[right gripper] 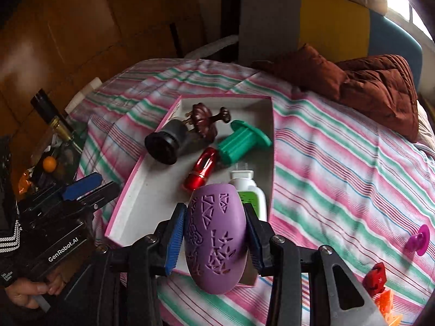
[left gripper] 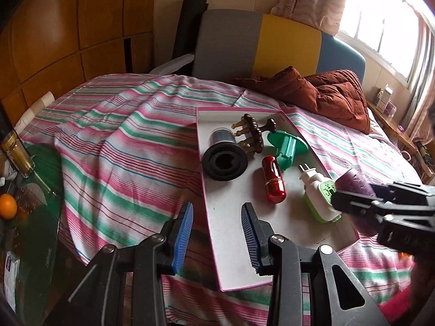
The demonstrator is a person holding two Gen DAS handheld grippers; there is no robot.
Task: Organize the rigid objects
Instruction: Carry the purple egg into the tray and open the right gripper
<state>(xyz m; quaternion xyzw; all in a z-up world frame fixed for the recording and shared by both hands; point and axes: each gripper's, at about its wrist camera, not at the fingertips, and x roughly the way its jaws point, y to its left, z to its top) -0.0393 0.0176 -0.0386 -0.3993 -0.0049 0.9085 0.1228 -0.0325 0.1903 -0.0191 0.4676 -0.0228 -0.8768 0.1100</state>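
Matt purple egg (right gripper: 216, 241) with cut-out patterns, glossy red capsule (right gripper: 201, 172), striped cloth bedsheet (right gripper: 339, 168).

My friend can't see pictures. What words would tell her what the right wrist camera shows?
The right gripper holds a purple egg-shaped case above a white tray on a striped bed. In the tray lie a red capsule, a green spool, a black cylinder and a white-green plug.
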